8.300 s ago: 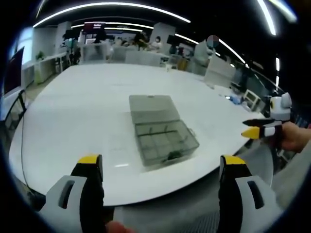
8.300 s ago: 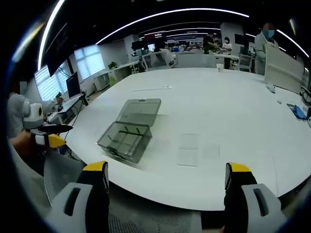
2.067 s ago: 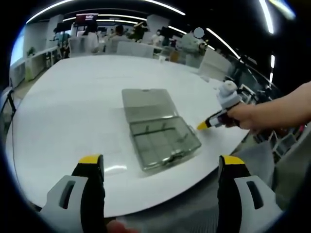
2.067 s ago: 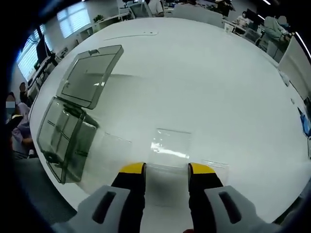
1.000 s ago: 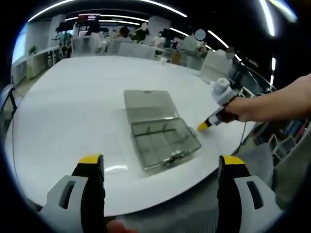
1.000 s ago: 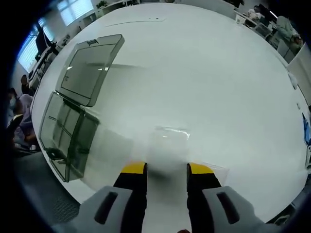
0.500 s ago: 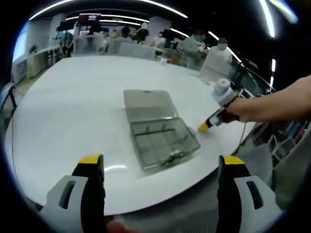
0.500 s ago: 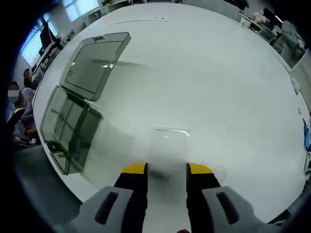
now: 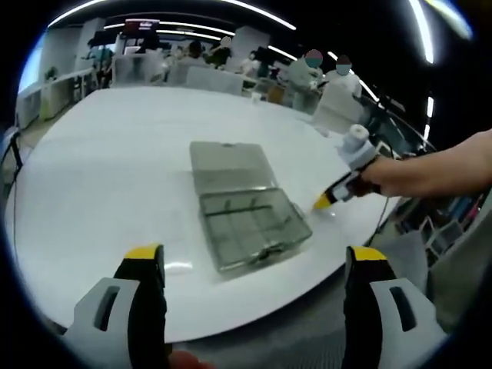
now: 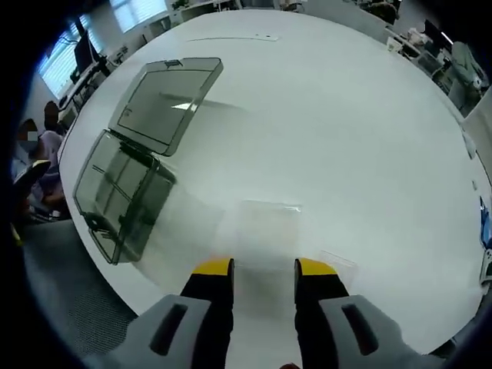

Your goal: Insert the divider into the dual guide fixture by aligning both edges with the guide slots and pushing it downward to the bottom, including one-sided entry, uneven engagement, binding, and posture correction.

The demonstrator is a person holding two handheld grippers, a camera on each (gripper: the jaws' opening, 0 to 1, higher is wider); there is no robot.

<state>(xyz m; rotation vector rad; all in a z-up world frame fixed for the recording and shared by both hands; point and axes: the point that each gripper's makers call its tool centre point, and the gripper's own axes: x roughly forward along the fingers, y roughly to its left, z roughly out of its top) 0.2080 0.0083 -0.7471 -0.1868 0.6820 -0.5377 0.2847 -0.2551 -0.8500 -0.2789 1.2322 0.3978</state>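
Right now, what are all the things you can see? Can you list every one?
table: one, white, round-edged, under everything.
compartment box: one, smoky grey see-through, lid swung open and lying flat; near the table edge.
clear sheets: at least two, see-through, flat on the table just ahead of the right jaws; hard to tell apart.
chairs and desks: several, pale, far behind the table in the left gripper view.
people: a few, far at the back, too small to describe.
right gripper: one, yellow tips, jaws narrowed around a clear sheet; grip unclear.
left gripper: one, yellow tips, jaws wide apart, holding nothing.
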